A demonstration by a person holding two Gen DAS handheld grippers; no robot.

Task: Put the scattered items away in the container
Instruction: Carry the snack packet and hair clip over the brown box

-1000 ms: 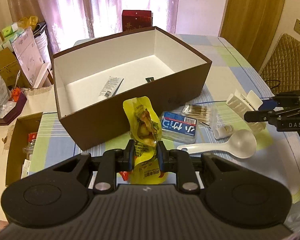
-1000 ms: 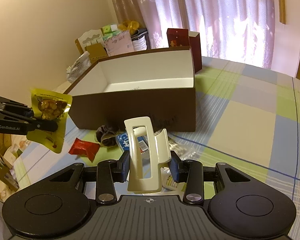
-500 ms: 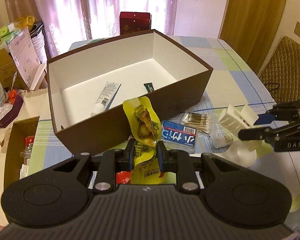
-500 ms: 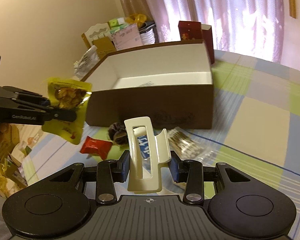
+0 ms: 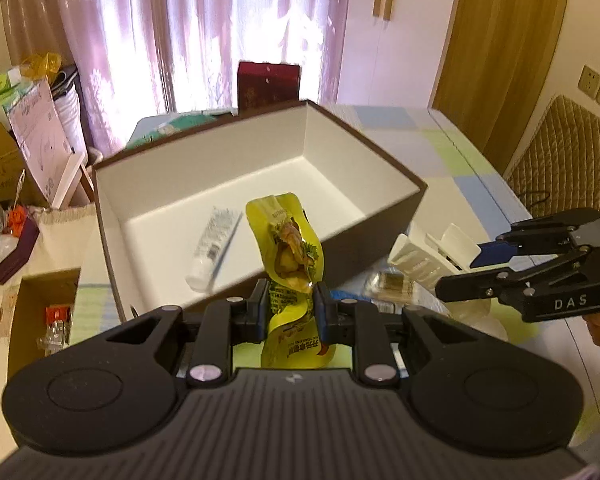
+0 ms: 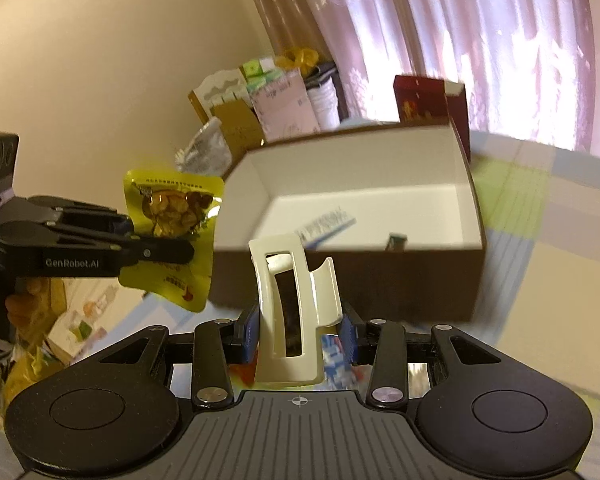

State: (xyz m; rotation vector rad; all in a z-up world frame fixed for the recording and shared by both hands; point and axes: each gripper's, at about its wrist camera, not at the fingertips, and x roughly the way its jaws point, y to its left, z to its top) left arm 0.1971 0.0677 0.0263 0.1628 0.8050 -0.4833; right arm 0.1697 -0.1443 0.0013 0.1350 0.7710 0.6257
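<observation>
In my left wrist view, my left gripper (image 5: 291,309) is clamped on a yellow snack pouch (image 5: 290,246) at the centre of the frame, held up in front of the open brown box (image 5: 380,222), where a white tube (image 5: 214,247) lies on the floor left of centre. At the right edge my right gripper (image 5: 456,268) pinches a cream hair clip (image 5: 424,258). In my right wrist view, my fingers (image 6: 251,330) are closed on that clip at lower centre, with the box behind it in mid-frame and the pouch at left, outside the box wall.

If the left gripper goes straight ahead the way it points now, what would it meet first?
Probably the brown box: its near wall lies just ahead of the left gripper, which holds the yellow snack pouch. Depth is unclear; it might pass over the rim.
</observation>
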